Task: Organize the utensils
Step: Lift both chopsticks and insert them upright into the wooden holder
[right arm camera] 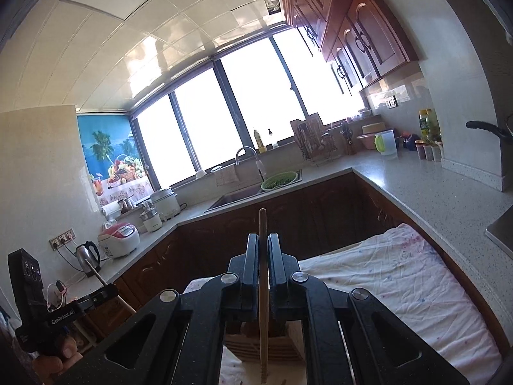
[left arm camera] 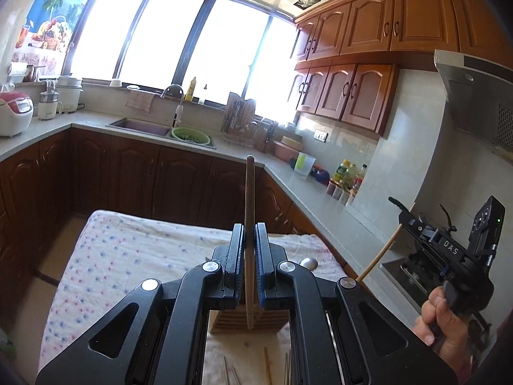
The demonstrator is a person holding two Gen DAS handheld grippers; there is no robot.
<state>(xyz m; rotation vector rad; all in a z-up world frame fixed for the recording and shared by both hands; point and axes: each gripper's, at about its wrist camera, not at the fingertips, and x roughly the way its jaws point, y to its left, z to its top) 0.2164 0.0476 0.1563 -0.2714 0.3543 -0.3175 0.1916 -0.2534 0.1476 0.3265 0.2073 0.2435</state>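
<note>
The left gripper [left arm camera: 248, 234] clamps a wooden chopstick [left arm camera: 249, 192] upright between its pads; the right gripper [right arm camera: 263, 247] pinches another chopstick [right arm camera: 263, 224] likewise, above the slatted holder [left arm camera: 237, 320].

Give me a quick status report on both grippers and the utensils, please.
Left gripper shut on a wooden chopstick. Right gripper shut on another chopstick. Both above the slatted wooden holder; nothing in the way.

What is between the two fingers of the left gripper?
In the left wrist view, a wooden chopstick stands upright between the fingers of the left gripper, which is shut on it.
</note>
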